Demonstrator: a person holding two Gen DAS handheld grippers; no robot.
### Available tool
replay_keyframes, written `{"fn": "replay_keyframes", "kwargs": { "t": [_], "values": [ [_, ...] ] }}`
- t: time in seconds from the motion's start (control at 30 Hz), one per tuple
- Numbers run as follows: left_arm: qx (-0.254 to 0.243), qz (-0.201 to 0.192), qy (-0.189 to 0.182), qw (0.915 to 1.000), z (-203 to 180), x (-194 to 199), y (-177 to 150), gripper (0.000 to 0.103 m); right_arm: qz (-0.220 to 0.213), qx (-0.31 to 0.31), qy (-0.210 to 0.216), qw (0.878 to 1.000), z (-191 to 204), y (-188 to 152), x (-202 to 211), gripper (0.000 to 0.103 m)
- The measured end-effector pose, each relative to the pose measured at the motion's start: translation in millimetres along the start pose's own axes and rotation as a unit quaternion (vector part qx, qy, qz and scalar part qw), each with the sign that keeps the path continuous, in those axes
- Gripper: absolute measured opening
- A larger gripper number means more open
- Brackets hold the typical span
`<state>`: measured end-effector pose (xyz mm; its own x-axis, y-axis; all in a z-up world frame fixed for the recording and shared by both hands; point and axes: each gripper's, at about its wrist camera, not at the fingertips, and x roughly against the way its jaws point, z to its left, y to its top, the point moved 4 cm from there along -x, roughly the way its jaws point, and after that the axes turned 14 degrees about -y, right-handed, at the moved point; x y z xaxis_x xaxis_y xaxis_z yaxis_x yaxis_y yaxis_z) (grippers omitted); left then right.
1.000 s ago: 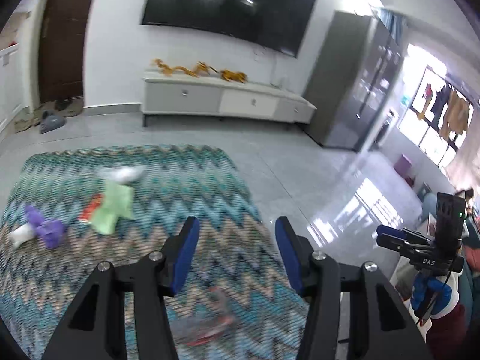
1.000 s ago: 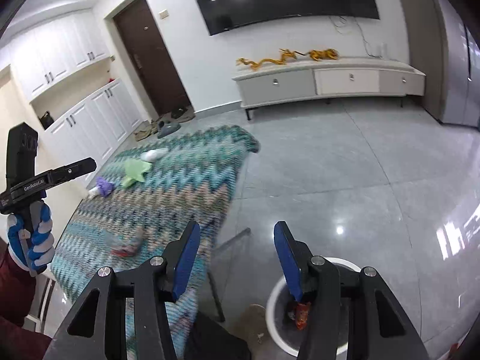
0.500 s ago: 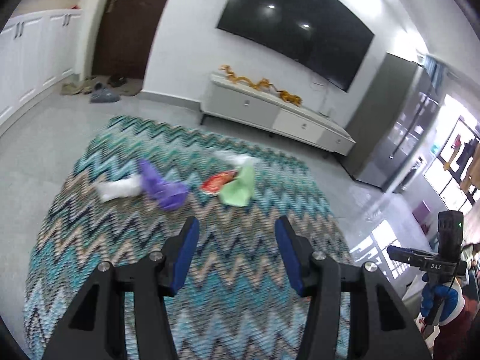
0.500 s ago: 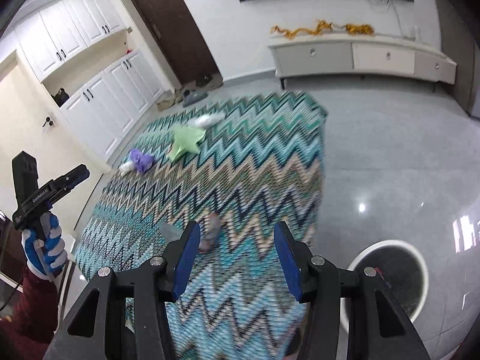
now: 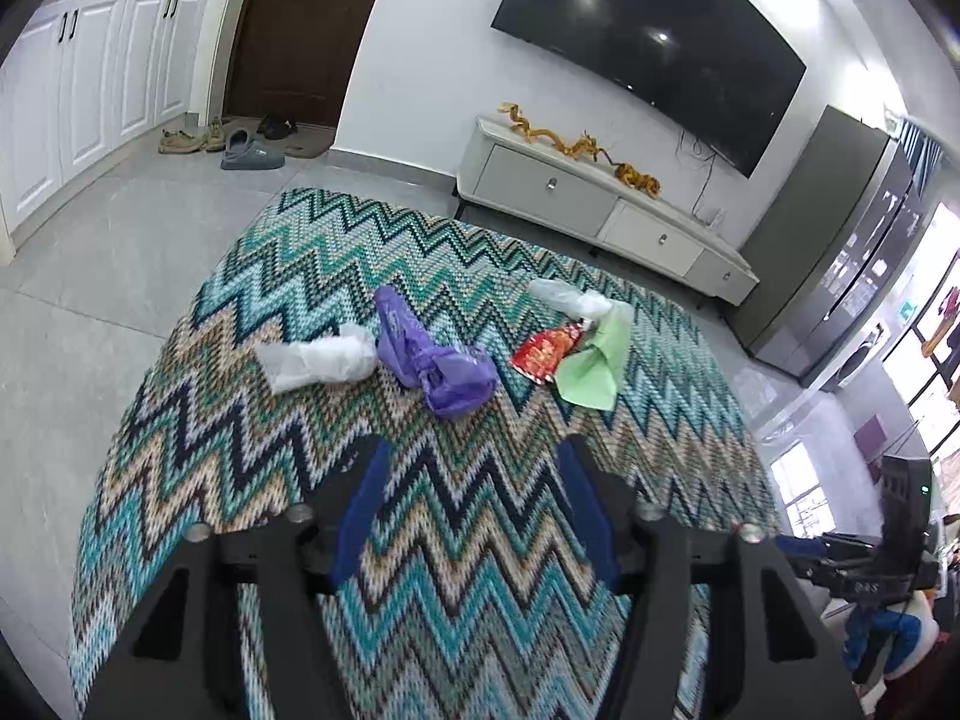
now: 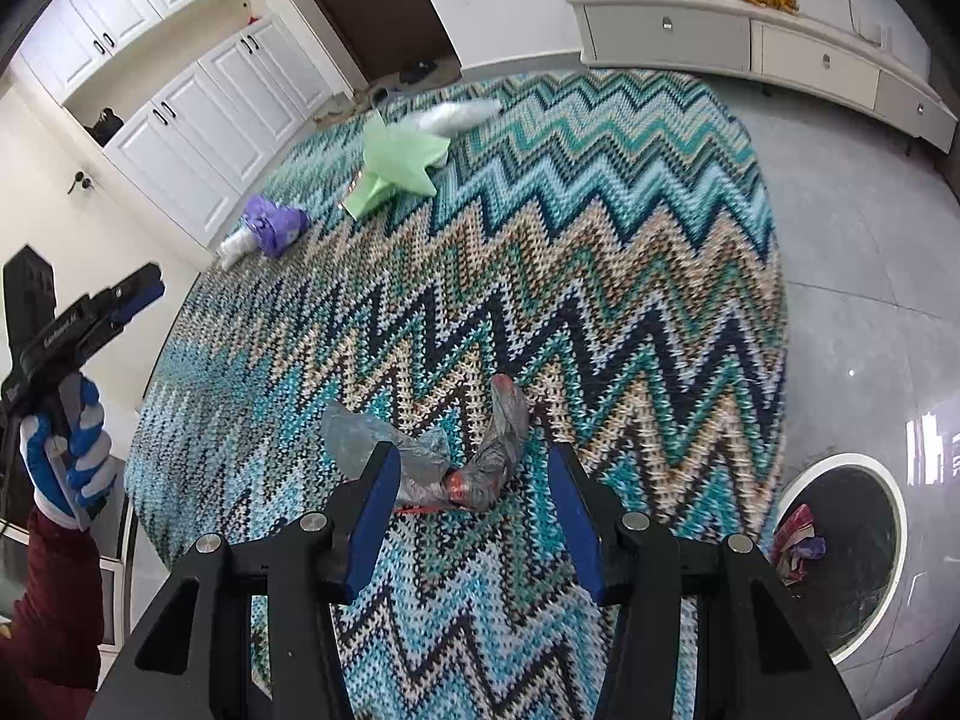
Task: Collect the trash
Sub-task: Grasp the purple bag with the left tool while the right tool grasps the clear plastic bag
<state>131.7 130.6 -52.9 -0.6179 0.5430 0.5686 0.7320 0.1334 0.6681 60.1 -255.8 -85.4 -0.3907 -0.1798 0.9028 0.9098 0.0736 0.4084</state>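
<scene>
Trash lies on a zigzag rug (image 5: pixel 480 540). In the left wrist view I see a purple bag (image 5: pixel 438 363), a white bag (image 5: pixel 315 360), a red snack wrapper (image 5: pixel 546 351), a green paper (image 5: pixel 594 369) and a clear bag (image 5: pixel 567 297). My left gripper (image 5: pixel 471 480) is open and empty, above the rug short of the purple bag. In the right wrist view a crumpled clear-grey bag with red inside (image 6: pixel 462 450) lies just ahead of my open, empty right gripper (image 6: pixel 471 492). A white-rimmed trash bin (image 6: pixel 852 546) with wrappers inside stands at the right.
A white TV cabinet (image 5: pixel 600 210) stands against the far wall under a wall TV (image 5: pixel 648 48). White cupboards (image 5: pixel 90 78), a brown door and shoes (image 5: pixel 240 141) are at the left. A grey fridge (image 5: pixel 840 252) is at the right. Grey tile floor (image 6: pixel 870 240) surrounds the rug.
Both grippers have swung toward the rug and dropped closer to it. The right gripper now hovers right over the clear-grey bag; the left view has closed in on the purple bag cluster.
</scene>
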Motion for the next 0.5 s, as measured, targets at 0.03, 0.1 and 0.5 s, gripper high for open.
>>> {"fn": "replay_keyframes", "kwargs": {
  "t": [0.03,0.1,0.5],
  "values": [
    [-0.004,0.000,0.004,1.0000,1,-5,2,0.067,0.003,0.001,0.001,1.000,1,0,-4,0.049],
    [-0.011,0.003,0.010,0.9999,0,-19,8,0.067,0.009,0.003,0.001,1.000,4,2,-11,0.049],
    [-0.046,0.019,0.058,0.9971,6,-90,28,0.067,0.031,0.028,-0.004,0.999,9,5,-34,0.049]
  ]
}}
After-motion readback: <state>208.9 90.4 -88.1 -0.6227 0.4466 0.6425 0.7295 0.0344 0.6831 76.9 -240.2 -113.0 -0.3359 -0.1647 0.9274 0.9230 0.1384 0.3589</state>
